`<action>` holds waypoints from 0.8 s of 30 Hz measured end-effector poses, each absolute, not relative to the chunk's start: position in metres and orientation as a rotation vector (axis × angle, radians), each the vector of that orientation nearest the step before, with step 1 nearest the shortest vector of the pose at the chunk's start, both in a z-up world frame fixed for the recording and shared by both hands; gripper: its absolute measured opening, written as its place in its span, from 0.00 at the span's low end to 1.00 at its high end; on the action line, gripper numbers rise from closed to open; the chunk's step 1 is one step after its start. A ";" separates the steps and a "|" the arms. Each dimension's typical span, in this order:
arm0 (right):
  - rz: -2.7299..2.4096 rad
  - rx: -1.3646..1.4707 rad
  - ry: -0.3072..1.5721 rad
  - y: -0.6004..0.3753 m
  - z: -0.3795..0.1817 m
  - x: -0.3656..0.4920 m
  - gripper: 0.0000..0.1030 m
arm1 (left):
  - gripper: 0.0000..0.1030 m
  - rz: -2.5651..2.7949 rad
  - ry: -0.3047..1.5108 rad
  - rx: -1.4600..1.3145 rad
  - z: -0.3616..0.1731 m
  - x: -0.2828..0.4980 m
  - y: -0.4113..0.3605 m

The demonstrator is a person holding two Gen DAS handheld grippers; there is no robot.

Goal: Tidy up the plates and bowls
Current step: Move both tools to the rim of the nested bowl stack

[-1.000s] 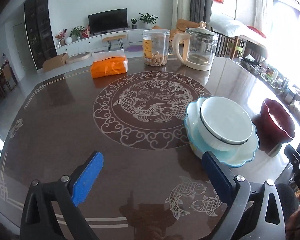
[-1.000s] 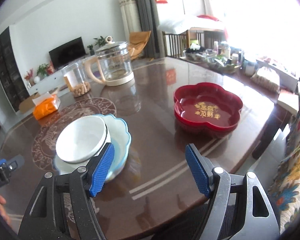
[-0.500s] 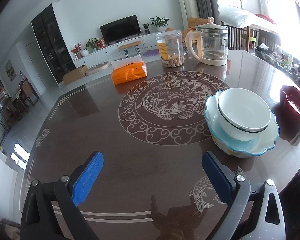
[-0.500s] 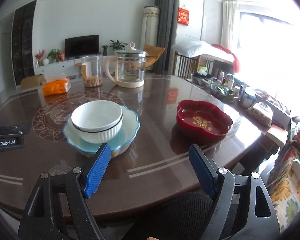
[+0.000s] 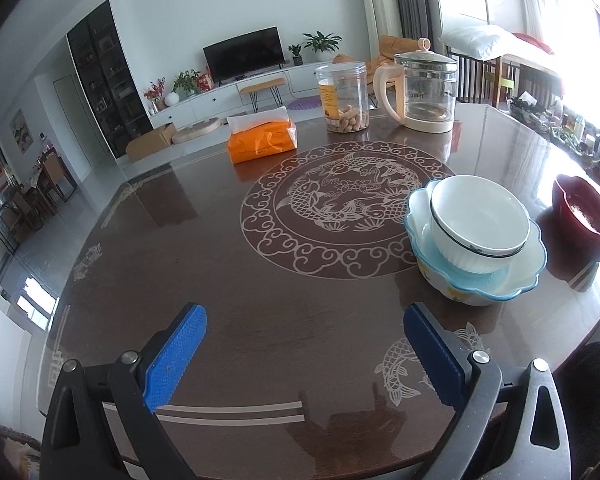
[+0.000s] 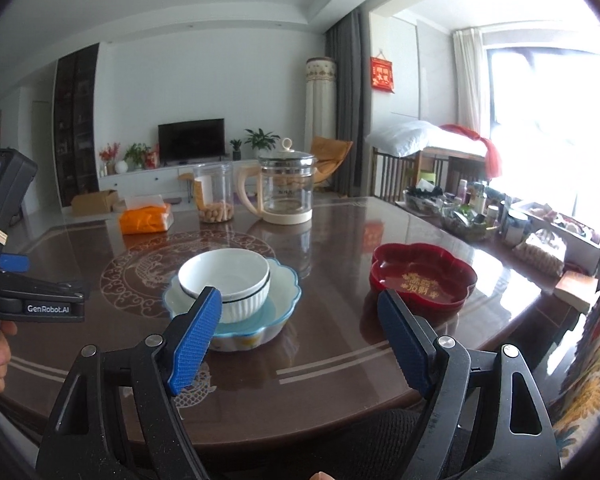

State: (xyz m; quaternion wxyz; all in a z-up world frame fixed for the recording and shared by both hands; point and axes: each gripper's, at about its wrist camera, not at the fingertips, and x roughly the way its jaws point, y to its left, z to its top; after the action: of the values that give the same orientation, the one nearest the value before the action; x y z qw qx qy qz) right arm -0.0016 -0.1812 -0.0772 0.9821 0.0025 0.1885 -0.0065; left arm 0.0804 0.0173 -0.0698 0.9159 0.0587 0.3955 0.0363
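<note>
A white ribbed bowl (image 5: pixel 480 224) sits inside a light blue scalloped bowl (image 5: pixel 520 276) on the dark round table (image 5: pixel 220 272). The pair also shows in the right wrist view: the white bowl (image 6: pixel 228 276) in the blue bowl (image 6: pixel 284 288). A red flower-shaped plate (image 6: pixel 424 276) lies to their right, and shows at the right edge of the left wrist view (image 5: pixel 584 212). My left gripper (image 5: pixel 304 340) is open and empty, above the near table edge. My right gripper (image 6: pixel 300 324) is open and empty, held back from the bowls.
At the far side stand a glass kettle (image 6: pixel 286 188), a clear jar of nuts (image 6: pixel 214 196) and an orange tissue pack (image 6: pixel 144 218). The left gripper body (image 6: pixel 16 264) and a hand show at the left of the right wrist view. Clutter lines the window side (image 6: pixel 500 216).
Both grippers have pulled back and tilted up, so the views now look more level across the table. The bowls and plate have not moved. Both jaws stay open.
</note>
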 end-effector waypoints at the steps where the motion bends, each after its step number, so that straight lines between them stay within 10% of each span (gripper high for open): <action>1: 0.001 0.013 0.379 -0.182 -0.078 -0.002 0.82 | 0.96 0.056 0.833 0.076 -0.072 0.080 0.022; 14: 0.144 0.267 0.435 -0.228 -0.086 0.008 0.84 | 0.96 -0.257 1.036 0.045 -0.133 0.054 0.002; 24: 0.193 0.207 0.810 -0.252 -0.088 0.105 0.84 | 0.95 -0.418 1.109 -0.225 -0.119 0.187 0.043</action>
State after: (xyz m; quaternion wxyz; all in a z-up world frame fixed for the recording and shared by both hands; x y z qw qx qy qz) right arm 0.1046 -0.2520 -0.0875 0.9094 0.1001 0.3927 0.0936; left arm 0.1872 0.0426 -0.1187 0.8236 -0.1057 0.5214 -0.1967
